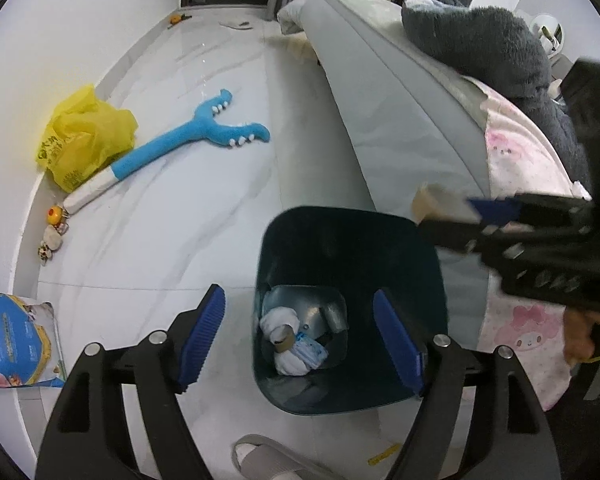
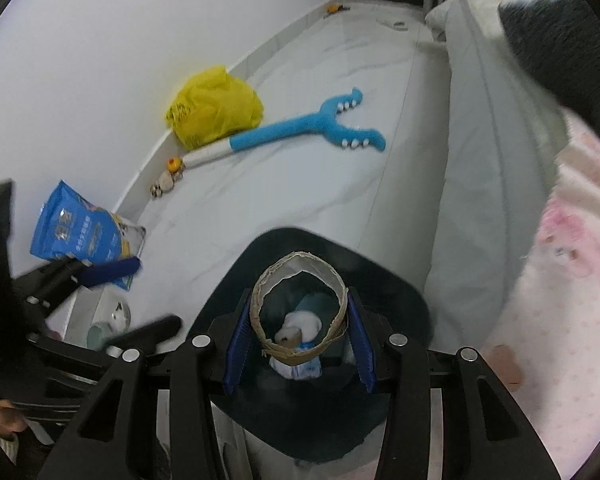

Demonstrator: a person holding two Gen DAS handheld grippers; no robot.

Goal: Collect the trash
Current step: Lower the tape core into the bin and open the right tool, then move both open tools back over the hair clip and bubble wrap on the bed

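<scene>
- Right gripper (image 2: 299, 322) clamped on a cardboard tape ring (image 2: 300, 308), blue pads pressing both sides, ring held open-end toward camera, directly over the bin.
- Dark teal trash bin (image 2: 392, 300) below the ring; seen through the ring: white crumpled tissue (image 2: 300, 326), a small cardboard tube and a blue-white wrapper on the bin floor.
- Left gripper (image 1: 300, 338) jaws wide, nothing between the pads; no earlier picture to compare. Hovering over the near-left rim of the trash bin (image 1: 340, 236).
- In left wrist view, right gripper comes in from the right with the tape ring (image 1: 436, 200) above the bin's far-right corner.
- Grey slipper (image 1: 260, 460) at near edge, on the floor just in front of the bin.
- Blue pet food bag (image 1: 16, 344) near left, against the wall.
- Bed with pink cartoon-print sheet (image 1: 528, 320) right of the bin, grey mattress side (image 1: 400, 128) running far.
- Blue plush toy with forked toothed head (image 1: 204, 128) mid floor, left of bed.
- Yellow plastic bag (image 1: 84, 136) by the wall, touching the toy's white end.
- Small duck toy and shells (image 1: 54, 228) along the wall base.
- Dark grey fleece blanket (image 1: 492, 48) on the bed, far right.
</scene>
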